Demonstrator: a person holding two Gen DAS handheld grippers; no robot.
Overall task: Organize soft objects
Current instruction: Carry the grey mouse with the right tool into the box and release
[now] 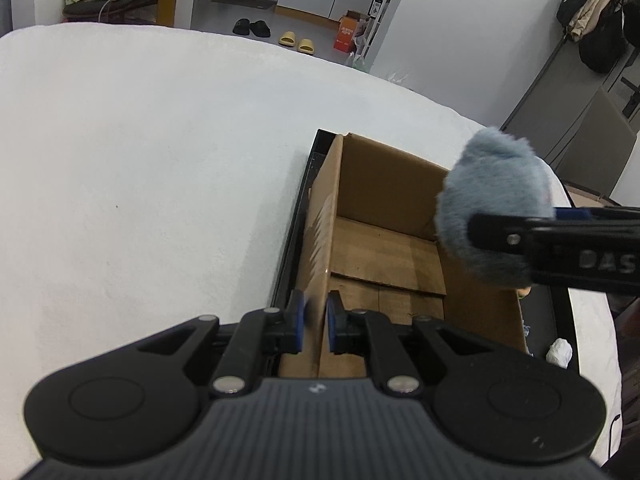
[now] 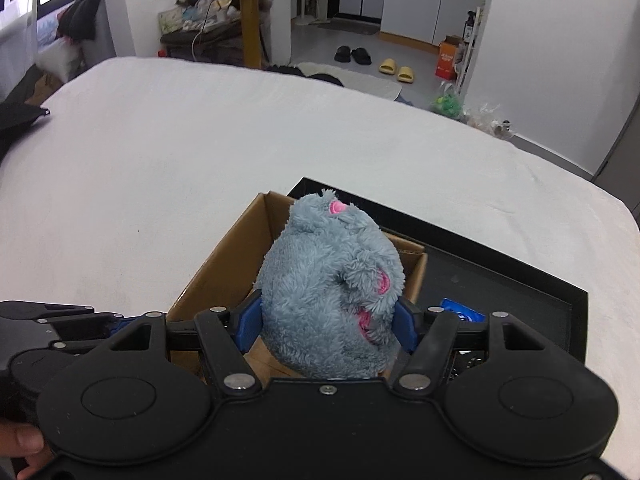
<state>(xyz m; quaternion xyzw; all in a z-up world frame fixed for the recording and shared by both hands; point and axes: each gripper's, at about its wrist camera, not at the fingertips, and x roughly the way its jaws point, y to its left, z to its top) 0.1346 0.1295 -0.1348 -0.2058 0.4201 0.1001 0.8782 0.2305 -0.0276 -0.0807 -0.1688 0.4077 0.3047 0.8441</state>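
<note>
The right tool (image 2: 326, 326) is clenched on a grey-blue plush toy (image 2: 332, 288) with pink ears; its blue pads (image 2: 249, 320) press into the fur on both sides. The toy hangs over the open cardboard box (image 2: 224, 268), above its inside and not touching the bottom. In the left wrist view the same toy (image 1: 494, 208) shows at the right wall of the box (image 1: 384, 240), with the black finger of the right tool across it.

The left tool (image 1: 315, 322) is clenched on the near-left wall of the box: the thin cardboard edge stands between its two blue pads (image 1: 297, 320).

The box stands in a black tray (image 2: 520, 276), at the tray's left side. The tray lies on a white bed (image 2: 240, 144). In the tray, right of the box, is a small blue packet (image 2: 464, 312). The inside of the box is bare brown cardboard with flaps on the bottom.
</note>
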